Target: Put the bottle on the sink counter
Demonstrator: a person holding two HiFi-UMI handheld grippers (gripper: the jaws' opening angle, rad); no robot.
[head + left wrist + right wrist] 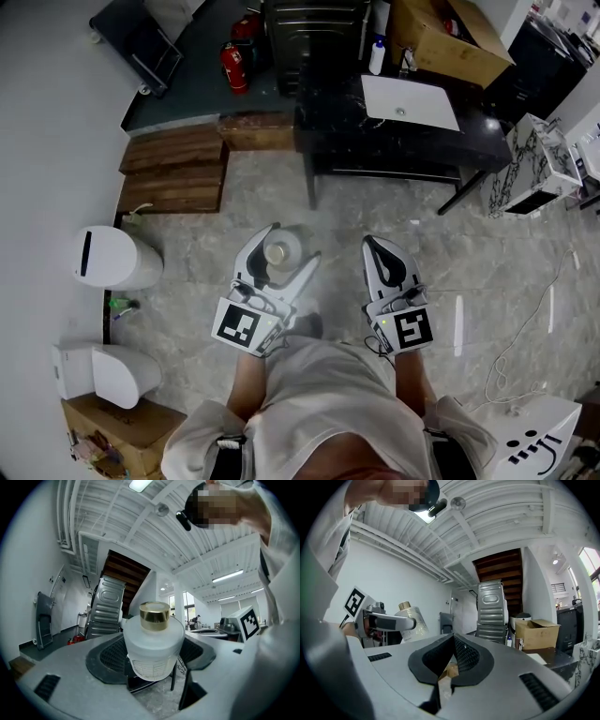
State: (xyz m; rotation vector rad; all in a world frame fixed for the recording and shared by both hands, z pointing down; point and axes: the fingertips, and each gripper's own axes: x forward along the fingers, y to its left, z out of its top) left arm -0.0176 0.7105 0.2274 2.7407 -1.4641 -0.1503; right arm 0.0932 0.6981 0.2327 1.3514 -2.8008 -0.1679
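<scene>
Over at the far left a white rounded bin [117,258] stands on the marbled grey floor [375,202], and beyond it are dark wooden steps [173,169] and a red fire extinguisher [234,67].

Now to the person in the middle of the room. The left tool [286,246] is clenched on a frosted white bottle with a gold cap [277,251]. The left gripper view shows it plainly: both dark ribbed pads press against the bottle's rounded body, one on each side, and the gold cap points away from the tool. The bottle sits upright between the pads, with printed measuring lines showing low on its body. It is up in the air over the floor, just in front of the person and well apart from the sink.

Just to the right, the right tool [375,244] is held level beside the left one, near it but not touching. Its two pads are closed tight against each other in a narrow wedge and grip nothing. From its own camera the bottle shows off to the side, caught in the left tool.

Further right and ahead stands the black bench [394,141] on dark legs, with a white rectangular sink basin [410,101] set in its top. A brown cardboard box [455,42] rests at the bench's far right end.
</scene>
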